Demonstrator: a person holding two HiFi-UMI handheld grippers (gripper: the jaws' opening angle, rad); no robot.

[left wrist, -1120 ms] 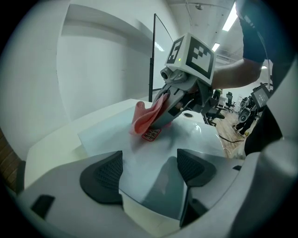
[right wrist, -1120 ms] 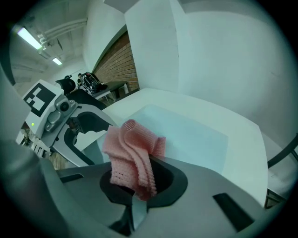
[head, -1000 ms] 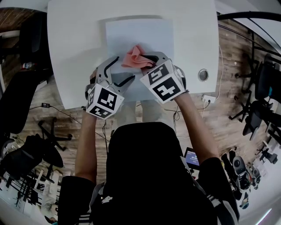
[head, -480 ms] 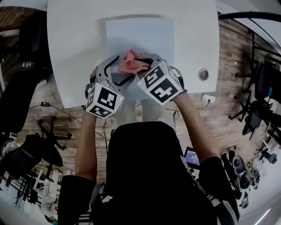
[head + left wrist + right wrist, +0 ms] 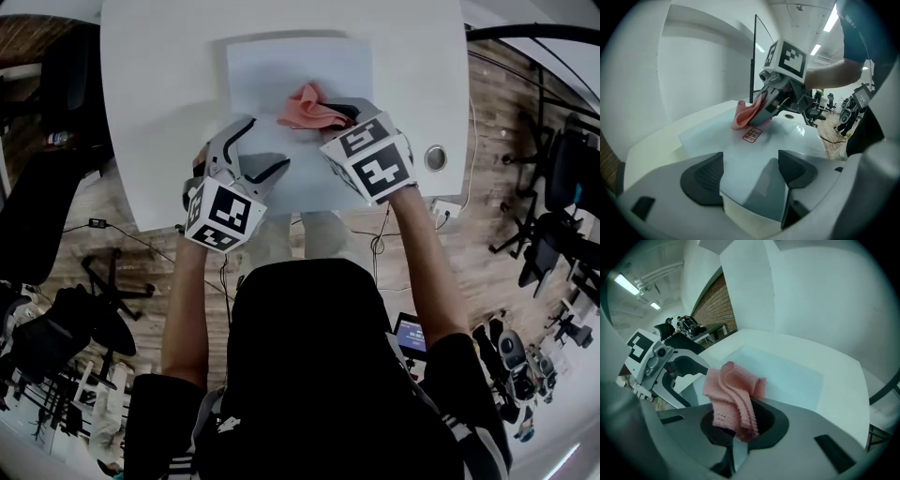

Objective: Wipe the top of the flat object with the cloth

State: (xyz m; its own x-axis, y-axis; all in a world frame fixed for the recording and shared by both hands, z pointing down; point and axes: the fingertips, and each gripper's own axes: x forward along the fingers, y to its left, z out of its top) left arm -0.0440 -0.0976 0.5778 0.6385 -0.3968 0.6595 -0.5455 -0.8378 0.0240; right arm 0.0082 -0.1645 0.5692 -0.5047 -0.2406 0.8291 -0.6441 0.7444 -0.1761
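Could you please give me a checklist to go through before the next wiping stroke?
1. Cloth held securely: ok, the right gripper is shut on it.
2. Cloth touching the flat object: ok, it rests on top beside the red sticker.
3. Left gripper out of the stroke's way: ok, it sits at the near edge, fingers apart.
4. Left gripper pinning the flat object down: cannot tell.
5. Flat object lying flat on the table: ok.

Pink cloth (image 5: pixel 310 106), pale blue flat object (image 5: pixel 272 70)
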